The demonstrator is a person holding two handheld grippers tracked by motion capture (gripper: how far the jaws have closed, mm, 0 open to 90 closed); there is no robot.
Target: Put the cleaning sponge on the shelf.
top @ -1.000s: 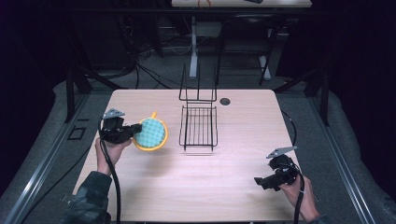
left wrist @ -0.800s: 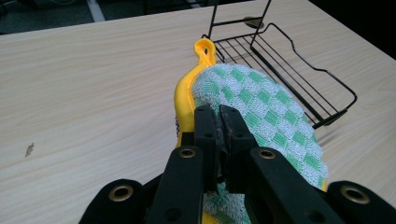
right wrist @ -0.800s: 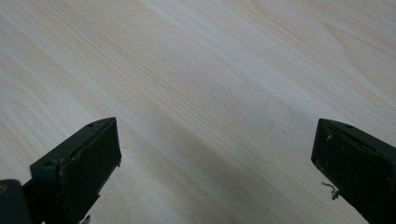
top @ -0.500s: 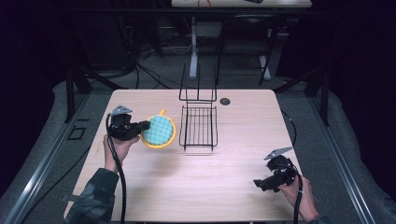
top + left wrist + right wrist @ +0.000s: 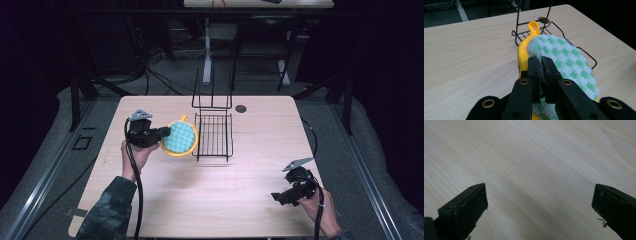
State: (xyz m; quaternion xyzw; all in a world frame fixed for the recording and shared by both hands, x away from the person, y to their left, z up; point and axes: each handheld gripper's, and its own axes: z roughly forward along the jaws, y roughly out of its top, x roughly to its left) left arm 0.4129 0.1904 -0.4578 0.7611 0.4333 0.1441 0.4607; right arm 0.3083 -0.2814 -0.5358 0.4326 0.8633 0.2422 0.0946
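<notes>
A round yellow-rimmed pad [image 5: 181, 139] with a green checked face and a small yellow loop hangs above the table, tilted on edge, just left of a black wire rack [image 5: 214, 135]. My left gripper [image 5: 162, 132] is shut on the pad's left edge. In the left gripper view the jaws [image 5: 542, 65] pinch the yellow rim and green face of the pad [image 5: 564, 57], with the rack [image 5: 549, 27] right behind it. My right gripper [image 5: 276, 196] hovers low over the front right of the table. Its fingers [image 5: 466, 207] stand wide open over bare wood.
The wooden table [image 5: 240, 200] has a dark round grommet [image 5: 241, 108] near its far edge, behind the rack. The rack's tall wire back rises at its far side. Desk legs and cables fill the dark floor beyond the table.
My left gripper has carried the pad to the right, up to the rack's left side, and the pad now stands more on edge. The right gripper has stayed put.
</notes>
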